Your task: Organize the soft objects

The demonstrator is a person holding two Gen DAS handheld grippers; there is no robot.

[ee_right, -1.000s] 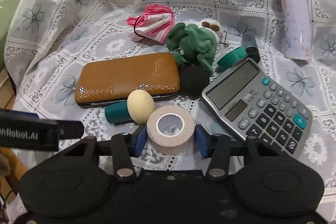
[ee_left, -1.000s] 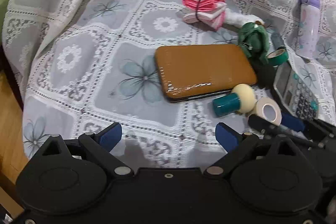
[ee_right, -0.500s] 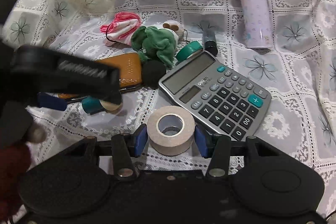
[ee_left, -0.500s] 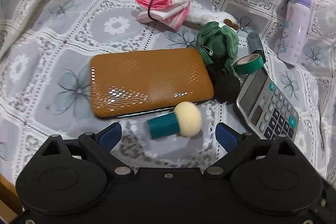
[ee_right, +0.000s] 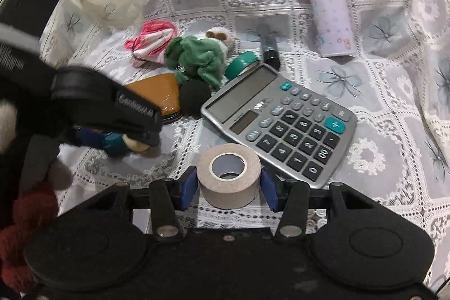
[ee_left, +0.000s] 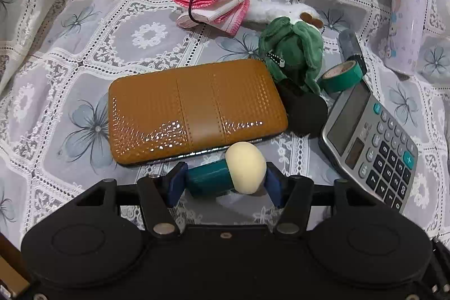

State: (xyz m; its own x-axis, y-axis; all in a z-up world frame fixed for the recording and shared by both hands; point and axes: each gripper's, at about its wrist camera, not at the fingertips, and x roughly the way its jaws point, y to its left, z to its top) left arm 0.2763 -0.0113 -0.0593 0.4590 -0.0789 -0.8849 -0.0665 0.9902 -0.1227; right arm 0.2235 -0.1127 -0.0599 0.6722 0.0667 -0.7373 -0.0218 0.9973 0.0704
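Observation:
A makeup sponge (ee_left: 225, 176) with a cream head and a teal handle lies on the lace cloth just in front of the brown wallet (ee_left: 197, 108). My left gripper (ee_left: 225, 183) is closing on it, and both blue pads touch its ends. In the right wrist view the same gripper (ee_right: 121, 139) shows at the left with the sponge in it. My right gripper (ee_right: 228, 186) is shut on a beige tape roll (ee_right: 228, 175). A green plush (ee_left: 292, 52), a pink cloth bundle (ee_left: 216, 4) and a black round sponge (ee_left: 306, 108) lie behind the wallet.
A grey calculator (ee_right: 281, 120) lies right of the tape roll. A green tape roll (ee_right: 242, 63), a dark tube (ee_right: 270, 49) and a purple bottle (ee_right: 329, 7) lie further back. A white plush (ee_left: 281, 11) sits behind the green one. A red sleeve (ee_right: 19, 229) is at lower left.
My left gripper moved right over the wallet's front edge and closed on the makeup sponge. The right gripper carried the tape roll rightward, in front of the calculator.

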